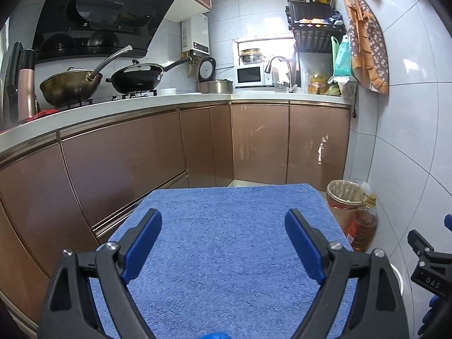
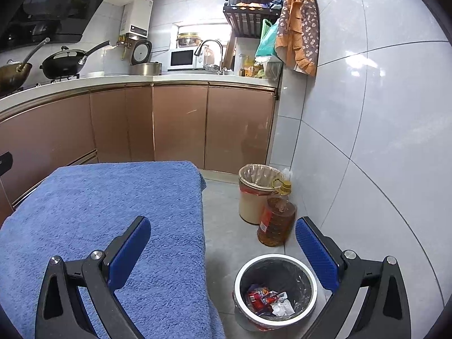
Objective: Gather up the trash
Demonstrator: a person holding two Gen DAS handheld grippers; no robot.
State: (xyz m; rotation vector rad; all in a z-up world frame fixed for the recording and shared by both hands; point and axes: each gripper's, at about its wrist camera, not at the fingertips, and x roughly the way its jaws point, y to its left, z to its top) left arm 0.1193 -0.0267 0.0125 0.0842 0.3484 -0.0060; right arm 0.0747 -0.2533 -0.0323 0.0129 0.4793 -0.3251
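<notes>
A blue towel (image 1: 226, 240) covers a low table, with nothing lying on it that I can see. My left gripper (image 1: 223, 220) hovers over the towel, open, nothing between its blue pads. In the right wrist view the right gripper (image 2: 223, 228) is open and empty, spanning the towel's (image 2: 99, 212) right edge and the floor. Below it stands a round lined trash bin (image 2: 275, 262) holding red wrappers (image 2: 258, 296) and crumpled white paper (image 2: 281, 308). Part of the right gripper shows at the right edge of the left wrist view (image 1: 426, 257).
A second lined bin (image 2: 255, 195) and a big bottle of amber oil (image 2: 275, 220) stand by the tiled wall. Brown cabinets (image 1: 141, 152) run along the left and back under a counter with woks, a microwave and a tap.
</notes>
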